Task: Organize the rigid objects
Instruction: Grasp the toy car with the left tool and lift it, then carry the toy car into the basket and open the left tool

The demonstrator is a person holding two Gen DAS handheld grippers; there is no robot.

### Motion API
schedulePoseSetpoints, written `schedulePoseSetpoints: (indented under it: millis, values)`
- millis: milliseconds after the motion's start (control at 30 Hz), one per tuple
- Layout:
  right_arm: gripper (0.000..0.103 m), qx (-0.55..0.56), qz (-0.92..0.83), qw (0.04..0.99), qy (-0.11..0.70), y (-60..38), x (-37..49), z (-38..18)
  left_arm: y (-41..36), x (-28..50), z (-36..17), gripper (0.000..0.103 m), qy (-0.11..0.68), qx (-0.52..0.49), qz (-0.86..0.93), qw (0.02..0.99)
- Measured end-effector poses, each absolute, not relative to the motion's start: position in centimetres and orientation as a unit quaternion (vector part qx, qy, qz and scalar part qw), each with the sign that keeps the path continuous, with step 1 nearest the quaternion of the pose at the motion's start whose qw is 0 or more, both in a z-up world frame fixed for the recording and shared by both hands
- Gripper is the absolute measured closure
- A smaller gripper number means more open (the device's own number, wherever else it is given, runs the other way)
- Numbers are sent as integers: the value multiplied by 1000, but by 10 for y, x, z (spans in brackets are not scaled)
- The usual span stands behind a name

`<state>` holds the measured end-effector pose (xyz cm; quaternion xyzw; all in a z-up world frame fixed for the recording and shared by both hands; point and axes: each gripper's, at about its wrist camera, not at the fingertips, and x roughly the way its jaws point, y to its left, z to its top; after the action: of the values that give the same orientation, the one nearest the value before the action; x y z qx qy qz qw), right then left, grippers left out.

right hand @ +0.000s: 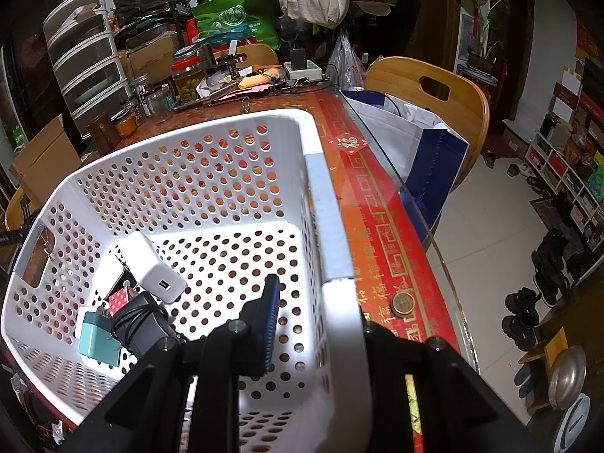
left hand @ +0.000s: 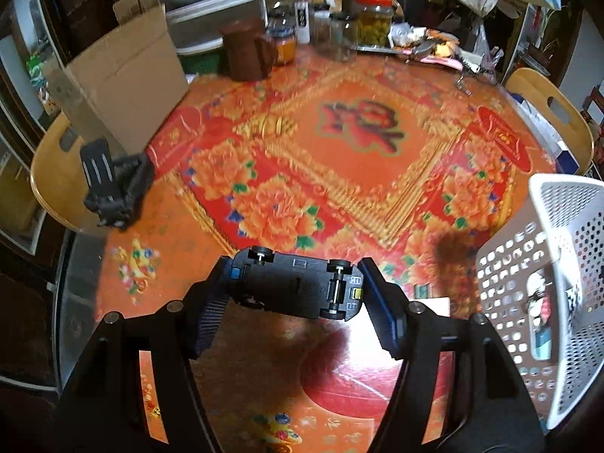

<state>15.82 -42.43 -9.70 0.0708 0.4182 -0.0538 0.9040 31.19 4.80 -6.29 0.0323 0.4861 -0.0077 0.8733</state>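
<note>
left claw (left hand: 296, 287): clamped on toy car (left hand: 294, 283), underside up, above tabletop (left hand: 339, 143)
right claw (right hand: 321, 321): closed on white basket (right hand: 339, 264) rim
basket: chargers inside

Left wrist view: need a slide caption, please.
Left tongs grip an upturned toy car above the floral table.

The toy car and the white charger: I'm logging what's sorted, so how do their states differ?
The toy car is dark, held underside up between the left gripper's fingers above the table; the white charger lies loose inside the white basket, leaning on other adapters. Both are small rigid items.
</note>
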Motion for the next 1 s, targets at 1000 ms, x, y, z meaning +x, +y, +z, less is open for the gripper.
schedulePoseSetpoints:
  millis: [1000]
  values:
    - [80,69,-48,904,418,-423,157,-97,-125,277,17,39,435,137,-116,882]
